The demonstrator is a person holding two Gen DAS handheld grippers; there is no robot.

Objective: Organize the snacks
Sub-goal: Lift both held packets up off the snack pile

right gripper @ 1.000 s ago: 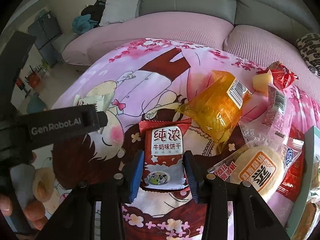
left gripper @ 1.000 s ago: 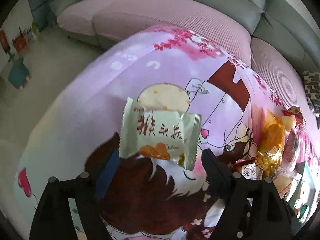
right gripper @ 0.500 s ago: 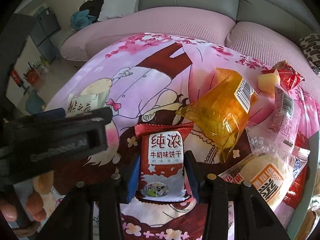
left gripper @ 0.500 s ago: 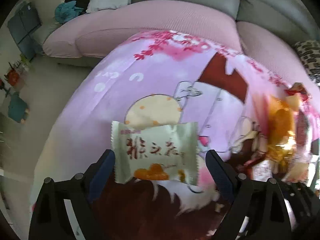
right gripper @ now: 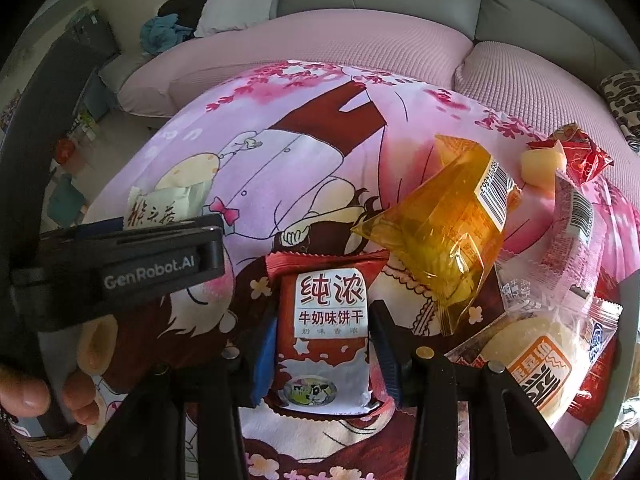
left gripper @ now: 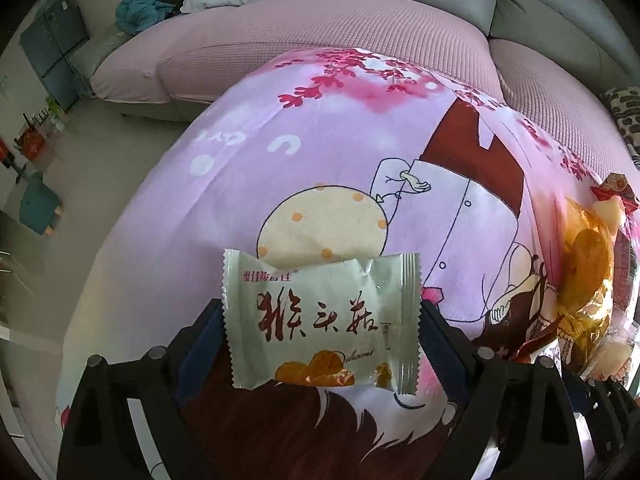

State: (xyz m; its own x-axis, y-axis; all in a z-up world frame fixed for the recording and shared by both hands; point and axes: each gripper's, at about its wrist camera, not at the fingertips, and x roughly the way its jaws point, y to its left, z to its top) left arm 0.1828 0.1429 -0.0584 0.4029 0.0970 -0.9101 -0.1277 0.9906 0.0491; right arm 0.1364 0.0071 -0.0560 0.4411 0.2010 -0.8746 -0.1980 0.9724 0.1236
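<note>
A pale green snack packet with red characters lies flat on the pink cartoon cloth. My left gripper stands open around it, its fingers flanking the packet's two crimped ends without squeezing. The right wrist view shows this packet behind the left gripper's finger, with a hand on the handle. My right gripper is shut on a red milk-biscuit packet, which rests on the cloth with the blue pads against its sides.
To the right lies a pile of snacks: an orange see-through packet, a round cake in clear wrap and a red wrapper. A pale green container rim is at far right. A pink sofa runs behind the cloth.
My left gripper has come forward and down over the pale green packet, which now sits between its wider-spread fingers. The right gripper has stayed put on the red packet.
</note>
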